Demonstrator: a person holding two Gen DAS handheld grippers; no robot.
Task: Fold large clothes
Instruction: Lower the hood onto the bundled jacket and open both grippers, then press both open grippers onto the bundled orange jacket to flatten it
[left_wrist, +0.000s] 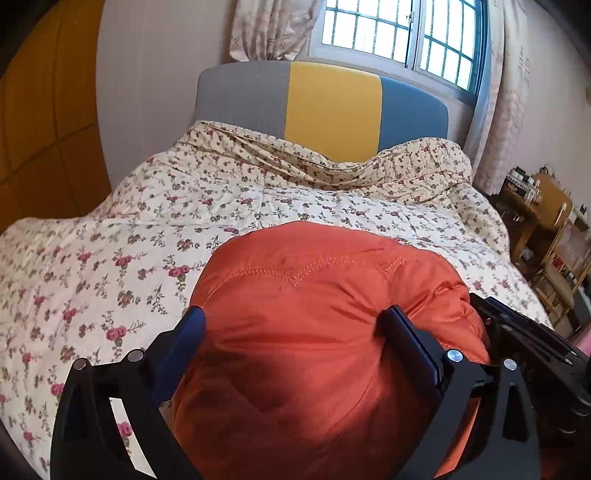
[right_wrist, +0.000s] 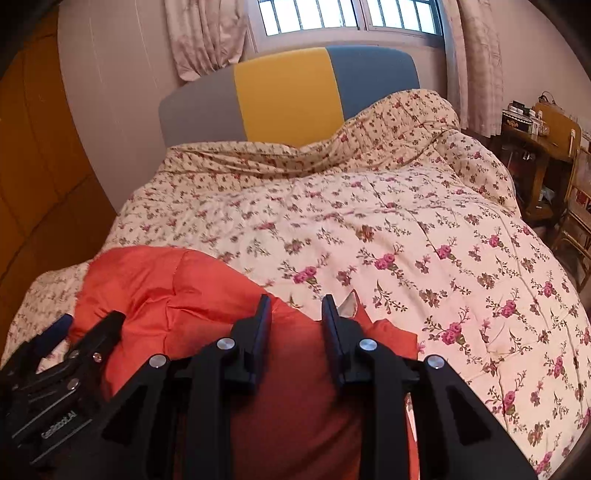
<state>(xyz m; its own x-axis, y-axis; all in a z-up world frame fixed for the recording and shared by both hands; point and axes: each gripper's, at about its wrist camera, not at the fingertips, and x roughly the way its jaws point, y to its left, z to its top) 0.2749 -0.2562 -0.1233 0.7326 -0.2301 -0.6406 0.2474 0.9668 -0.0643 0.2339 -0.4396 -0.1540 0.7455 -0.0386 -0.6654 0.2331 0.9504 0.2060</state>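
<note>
An orange padded jacket lies bunched on the flowered quilt at the near end of the bed. My left gripper stands open wide, one finger on each side of a puffy fold of the jacket, and the pads do not squeeze it. In the right wrist view the jacket spreads to the lower left. There my right gripper has its jaws close together with orange cloth caught between them, near the jacket's right edge. The left gripper shows at the lower left, on the jacket's left side.
The quilt covers the whole bed up to a grey, yellow and blue headboard. A wooden wardrobe stands at the left. A wooden desk and chair with clutter stand at the right, under a curtained window.
</note>
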